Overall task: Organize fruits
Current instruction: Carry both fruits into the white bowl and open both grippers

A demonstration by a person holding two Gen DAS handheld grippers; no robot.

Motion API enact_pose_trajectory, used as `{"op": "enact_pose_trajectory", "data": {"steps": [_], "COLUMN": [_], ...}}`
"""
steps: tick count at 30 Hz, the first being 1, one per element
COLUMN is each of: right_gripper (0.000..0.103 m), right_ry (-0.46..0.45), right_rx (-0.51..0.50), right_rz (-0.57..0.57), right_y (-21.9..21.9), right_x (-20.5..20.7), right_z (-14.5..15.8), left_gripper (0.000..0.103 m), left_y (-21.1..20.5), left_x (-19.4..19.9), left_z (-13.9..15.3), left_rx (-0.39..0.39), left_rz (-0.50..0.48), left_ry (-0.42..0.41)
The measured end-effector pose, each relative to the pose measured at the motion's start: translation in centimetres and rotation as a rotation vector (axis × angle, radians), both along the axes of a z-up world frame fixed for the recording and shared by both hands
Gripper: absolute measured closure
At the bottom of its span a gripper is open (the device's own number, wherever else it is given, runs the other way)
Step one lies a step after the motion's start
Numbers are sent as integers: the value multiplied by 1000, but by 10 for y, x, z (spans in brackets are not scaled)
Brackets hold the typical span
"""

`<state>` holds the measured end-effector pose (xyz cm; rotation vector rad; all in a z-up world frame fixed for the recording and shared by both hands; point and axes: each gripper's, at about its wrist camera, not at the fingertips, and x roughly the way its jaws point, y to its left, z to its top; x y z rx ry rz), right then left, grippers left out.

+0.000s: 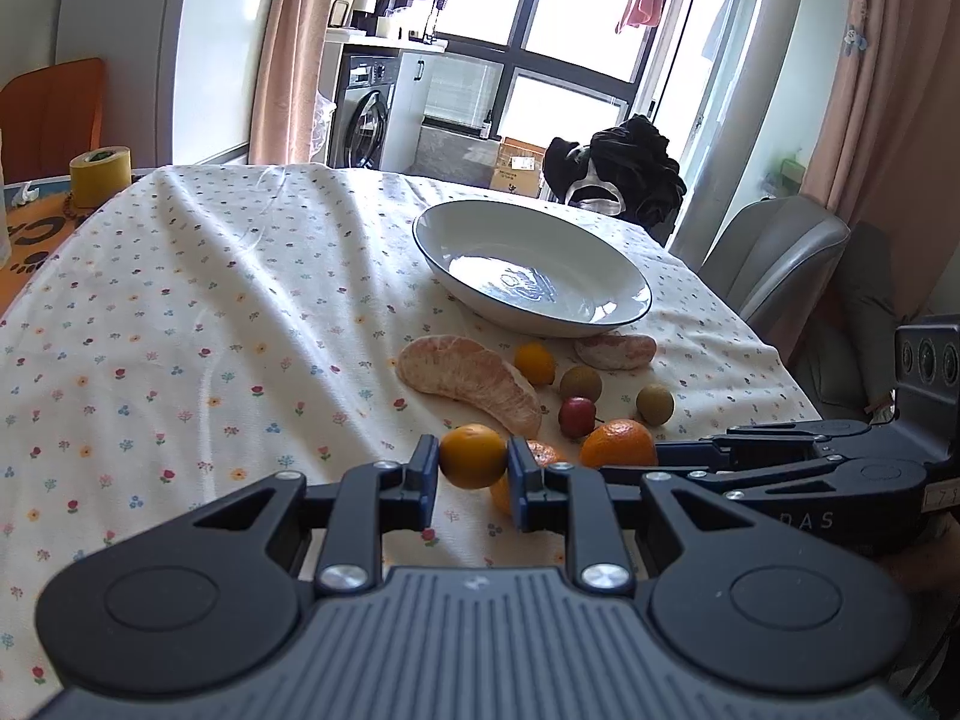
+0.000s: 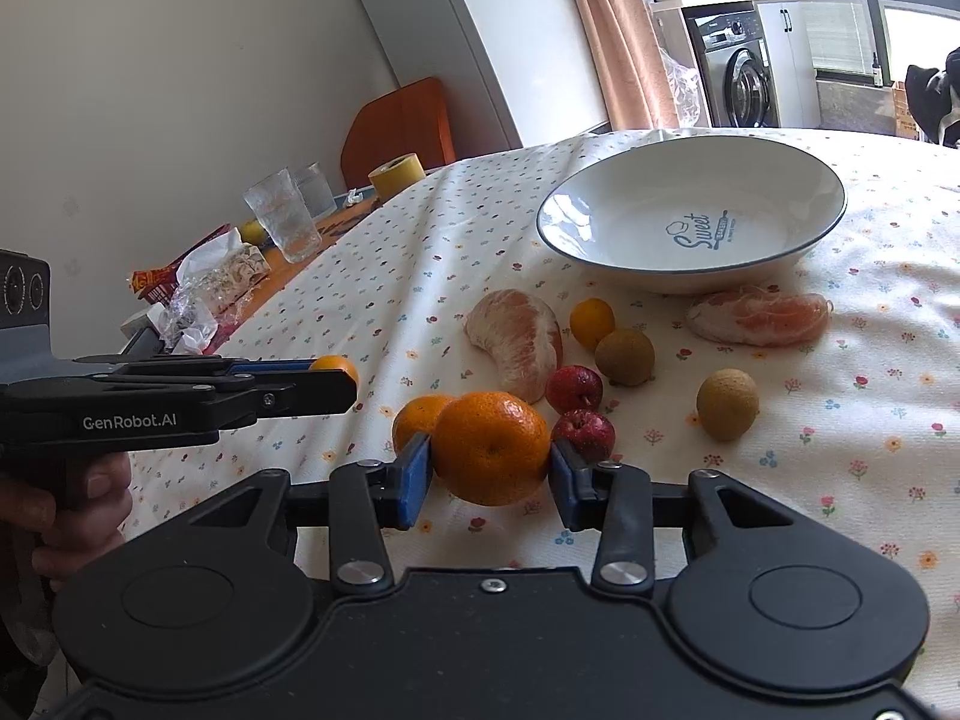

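Observation:
My left gripper [image 1: 473, 471] is shut on a small yellow-orange citrus [image 1: 473, 456], low over the flowered cloth near the table's front edge. In the right wrist view my right gripper [image 2: 491, 468] is shut on a larger tangerine [image 2: 491, 447]. Each gripper shows side-on in the other's view: the right gripper [image 1: 636, 463] and the left gripper [image 2: 336, 385]. Beyond lie two pomelo segments [image 2: 519, 342] [image 2: 759, 318], another tangerine [image 2: 420, 417], a small citrus [image 2: 591, 322], two brown longans [image 2: 624, 356] [image 2: 727, 404] and two small red fruits [image 2: 573, 388] [image 2: 583, 433]. An empty white bowl [image 2: 678, 279] stands behind them.
A yellow tape roll [image 2: 396, 177], two glasses [image 2: 282, 228] and crumpled wrappers [image 2: 204, 288] sit at the table's left end. A grey chair [image 1: 774, 258] and a chair draped in dark clothing [image 1: 624, 174] stand past the far right edge. A hand [image 2: 78, 504] holds the left gripper.

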<state>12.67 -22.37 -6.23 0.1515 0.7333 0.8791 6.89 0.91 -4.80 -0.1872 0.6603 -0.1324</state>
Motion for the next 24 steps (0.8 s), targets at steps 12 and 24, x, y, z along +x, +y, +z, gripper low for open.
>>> {"op": "enact_pose_trajectory", "data": {"steps": [12, 24], "right_gripper": [64, 64], "right_ry": [-37, -74], "right_rx": [16, 45], "right_rz": [-47, -99], "right_y": [-12, -27], "right_x": [20, 42], "right_z": [15, 26], "left_gripper": [81, 81], "left_y": [-3, -11], "left_x": [25, 52], "left_z": [9, 18], "left_rx": [10, 21], "left_rz": [2, -13], "left_ry": [-21, -38]}}
